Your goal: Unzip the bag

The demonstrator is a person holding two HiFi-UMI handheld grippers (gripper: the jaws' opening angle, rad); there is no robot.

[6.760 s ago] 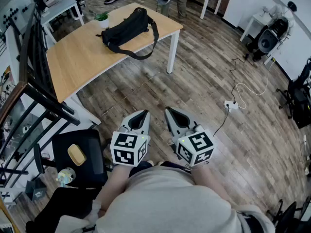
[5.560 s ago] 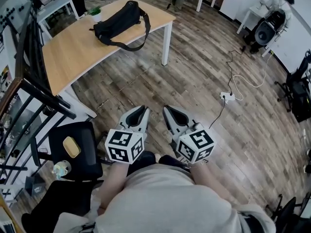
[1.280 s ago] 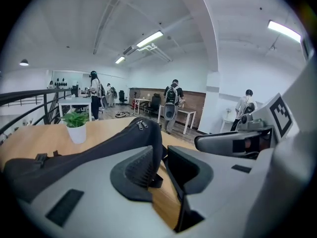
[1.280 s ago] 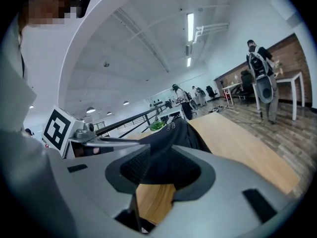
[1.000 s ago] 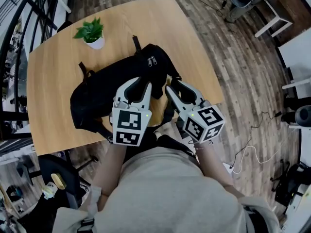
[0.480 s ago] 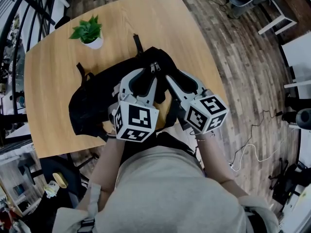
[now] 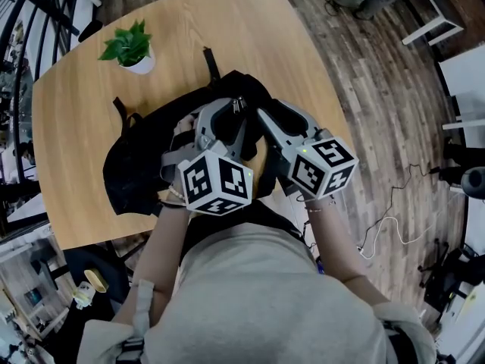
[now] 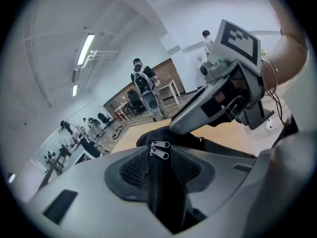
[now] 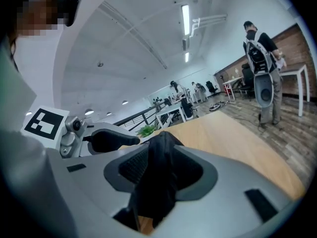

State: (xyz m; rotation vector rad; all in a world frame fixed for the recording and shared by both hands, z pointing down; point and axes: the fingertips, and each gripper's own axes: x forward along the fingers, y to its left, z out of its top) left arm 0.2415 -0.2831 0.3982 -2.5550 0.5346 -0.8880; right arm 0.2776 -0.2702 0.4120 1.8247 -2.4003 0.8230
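Note:
A black bag (image 7: 144,154) lies across the wooden table (image 7: 76,173). Two silver zip pulls (image 8: 159,149) sit side by side at the bag's top, also in the head view as zip pulls (image 7: 236,105). My left gripper (image 8: 161,170) straddles the closed zip line just short of the pulls. Its jaws have just been opening, and they stand wide with the bag between them. Rolled onto its side, the left gripper (image 7: 226,120) is over the bag's right part. My right gripper (image 9: 158,175) has also been opening; a ridge of bag fabric (image 9: 159,150) stands between its jaws.
A small potted plant (image 7: 127,48) stands on the table beyond the bag. A bag strap (image 7: 208,61) trails toward the far edge. The table's right edge drops to wood floor (image 7: 379,89). A person with a backpack (image 9: 262,58) stands in the far room.
Both grippers moved forward and slightly down onto the bag's right end. The left one rolled onto its side and its jaws spread wider. The right jaws also stand a little wider.

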